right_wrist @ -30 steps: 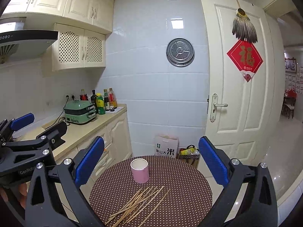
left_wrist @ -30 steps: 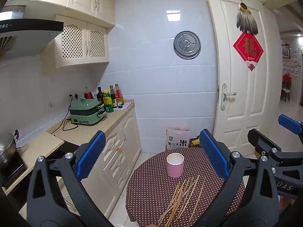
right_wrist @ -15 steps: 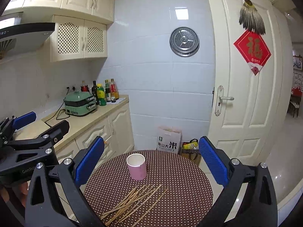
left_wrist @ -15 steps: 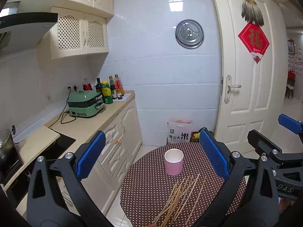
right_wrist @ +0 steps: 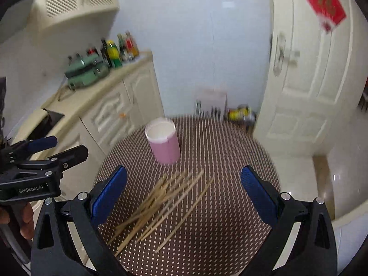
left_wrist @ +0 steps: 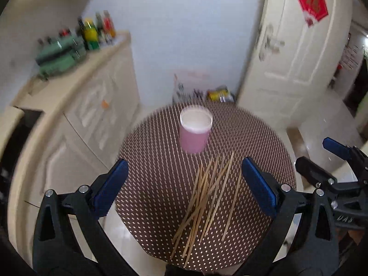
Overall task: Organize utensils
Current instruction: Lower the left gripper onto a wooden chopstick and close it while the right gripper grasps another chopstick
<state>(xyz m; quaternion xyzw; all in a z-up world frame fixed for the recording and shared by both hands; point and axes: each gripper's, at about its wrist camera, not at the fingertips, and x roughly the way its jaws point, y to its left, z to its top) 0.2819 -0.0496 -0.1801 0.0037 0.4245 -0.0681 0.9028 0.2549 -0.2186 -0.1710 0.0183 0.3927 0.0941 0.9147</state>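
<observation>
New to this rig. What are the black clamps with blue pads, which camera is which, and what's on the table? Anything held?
No robot arm here: a person holds a two-finger gripper in each hand, each carrying a fisheye camera that looks along its fingers. One picture is from the left gripper, the other from the right gripper; each also catches the other gripper at its edge. The blue strips are finger pads. On the round dotted table stand a pink cup, upright and apparently empty, and a loose pile of chopsticks nearer the cameras. Both grippers are open and hold nothing. The frames are motion-blurred.
</observation>
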